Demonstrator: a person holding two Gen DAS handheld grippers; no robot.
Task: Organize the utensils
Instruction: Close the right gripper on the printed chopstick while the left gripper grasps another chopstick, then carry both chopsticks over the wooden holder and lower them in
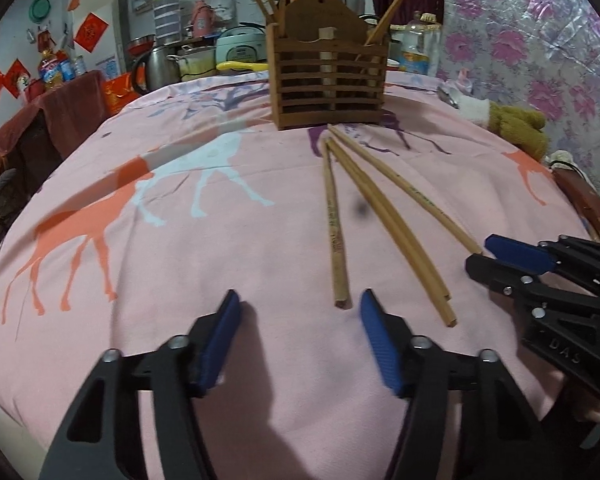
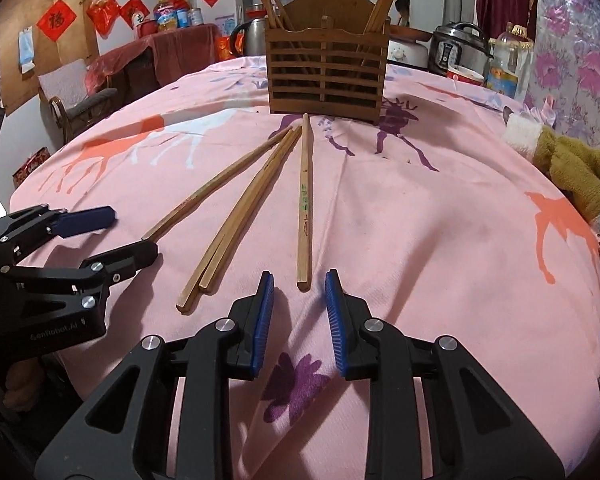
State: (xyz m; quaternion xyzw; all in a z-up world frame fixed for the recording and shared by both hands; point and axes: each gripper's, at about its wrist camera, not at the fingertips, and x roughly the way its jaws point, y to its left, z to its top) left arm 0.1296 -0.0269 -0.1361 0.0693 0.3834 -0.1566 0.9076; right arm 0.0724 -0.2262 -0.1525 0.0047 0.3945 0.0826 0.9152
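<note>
- Hovering, we hold the left tongs (image 1: 296,304) parted, empty, behind one chopstick (image 1: 334,224).
- Right tongs (image 2: 299,286): parted, empty, near the chopstick with green writing (image 2: 305,204).
- Holder (image 2: 326,76) upright on the counter (image 2: 440,240).

4 chopsticks (image 2: 304,200) on cloth, 1 wooden holder (image 2: 326,76), 2 tools (image 2: 299,280).

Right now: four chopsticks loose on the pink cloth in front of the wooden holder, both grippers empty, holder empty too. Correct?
Not quite: the wooden holder is not empty. The right wrist view shows chopsticks standing in both ends. The rest holds: four loose chopsticks, left gripper and right gripper empty.
</note>
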